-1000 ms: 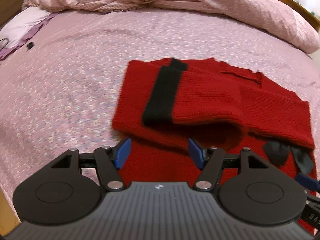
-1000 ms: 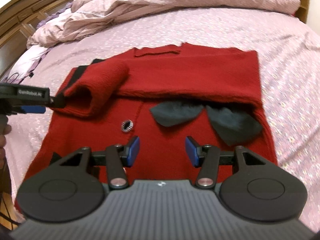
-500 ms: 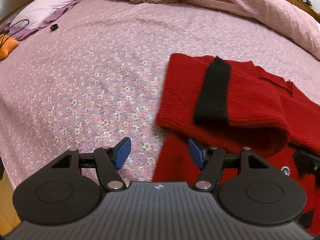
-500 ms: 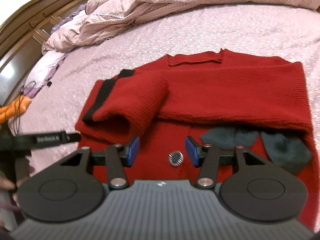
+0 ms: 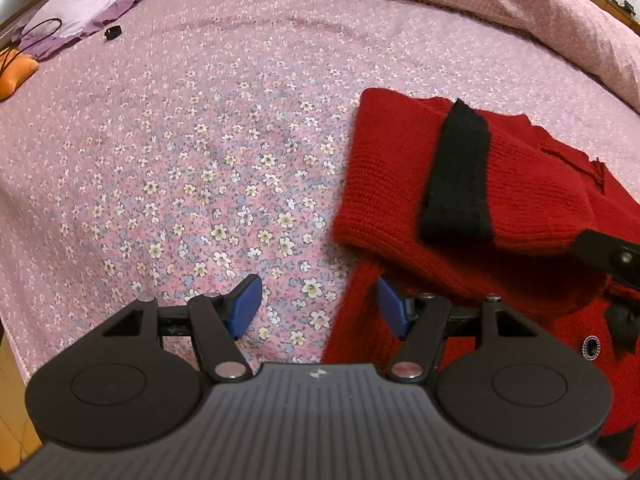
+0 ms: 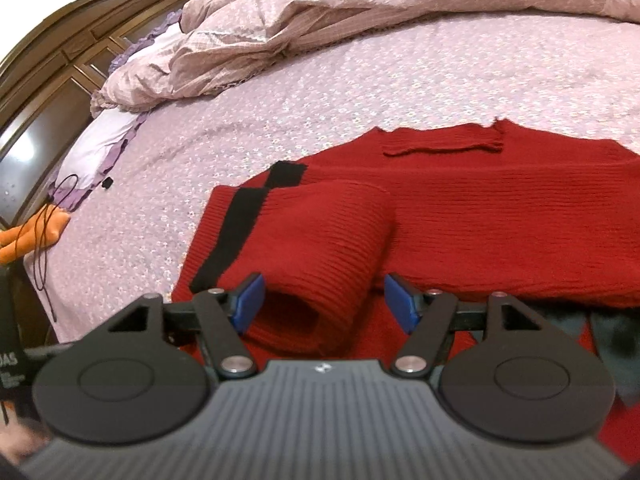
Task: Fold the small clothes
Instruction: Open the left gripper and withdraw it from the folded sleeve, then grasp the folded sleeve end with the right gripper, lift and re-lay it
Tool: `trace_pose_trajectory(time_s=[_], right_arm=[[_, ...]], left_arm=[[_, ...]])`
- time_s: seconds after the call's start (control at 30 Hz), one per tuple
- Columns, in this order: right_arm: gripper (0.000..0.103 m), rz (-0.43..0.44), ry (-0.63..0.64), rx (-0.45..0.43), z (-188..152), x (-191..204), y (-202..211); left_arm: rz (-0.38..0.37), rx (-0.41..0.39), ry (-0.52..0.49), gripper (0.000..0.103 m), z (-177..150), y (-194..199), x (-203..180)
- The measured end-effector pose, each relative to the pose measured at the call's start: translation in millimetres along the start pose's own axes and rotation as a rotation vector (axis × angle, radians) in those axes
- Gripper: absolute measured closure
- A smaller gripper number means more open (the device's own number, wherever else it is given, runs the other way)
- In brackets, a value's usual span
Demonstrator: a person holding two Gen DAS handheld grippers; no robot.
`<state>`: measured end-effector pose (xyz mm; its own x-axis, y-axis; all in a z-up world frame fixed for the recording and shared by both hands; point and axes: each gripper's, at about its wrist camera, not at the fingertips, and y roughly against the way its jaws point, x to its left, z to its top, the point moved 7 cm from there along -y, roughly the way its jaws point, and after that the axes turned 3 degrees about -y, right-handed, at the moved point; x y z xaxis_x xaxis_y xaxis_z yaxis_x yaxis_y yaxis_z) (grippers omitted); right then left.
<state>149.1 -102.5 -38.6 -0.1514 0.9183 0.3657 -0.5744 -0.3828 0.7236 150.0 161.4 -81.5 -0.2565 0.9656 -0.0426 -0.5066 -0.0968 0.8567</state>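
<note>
A small red knitted sweater lies flat on the flowered pink bedsheet. One sleeve with a black band is folded across its body, the cuff end bulging up as a loop. My left gripper hangs open over the sweater's left edge, half above bare sheet, nothing between its blue pads. My right gripper is opening, its jaws standing wide apart in front of the folded sleeve's looped end without pressing it. Part of the right gripper shows at the left wrist view's right edge.
A rumpled pink duvet is heaped at the bed's far side. A lilac pillow, an orange pouch with a dark cord and a small black object lie far left. A dark wooden headboard stands beyond.
Both grippers have shifted left along the sweater; the left now overhangs its left edge and the right faces the folded sleeve. The right jaws have spread wider.
</note>
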Motion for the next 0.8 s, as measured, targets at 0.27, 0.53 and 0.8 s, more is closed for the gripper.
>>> trace_pose_trajectory(time_s=[0.27, 0.53, 0.8], right_arm=[[0.032, -0.022, 0.024, 0.034, -1.9, 5.3, -29.6], [0.046, -0.012, 0.004, 0.035, -5.1, 1.4, -40.3], [0.077, 0.031, 0.042, -0.044, 5.9, 8.4, -23.0]], left_arm=[[-0.013, 0.014, 0.014, 0.034, -1.0, -6.6, 2.4], [-0.021, 0.015, 0.016, 0.034, -0.5, -11.1, 3.2], [-0.018, -0.005, 0.014, 0.034, 0.7, -4.0, 0.5]])
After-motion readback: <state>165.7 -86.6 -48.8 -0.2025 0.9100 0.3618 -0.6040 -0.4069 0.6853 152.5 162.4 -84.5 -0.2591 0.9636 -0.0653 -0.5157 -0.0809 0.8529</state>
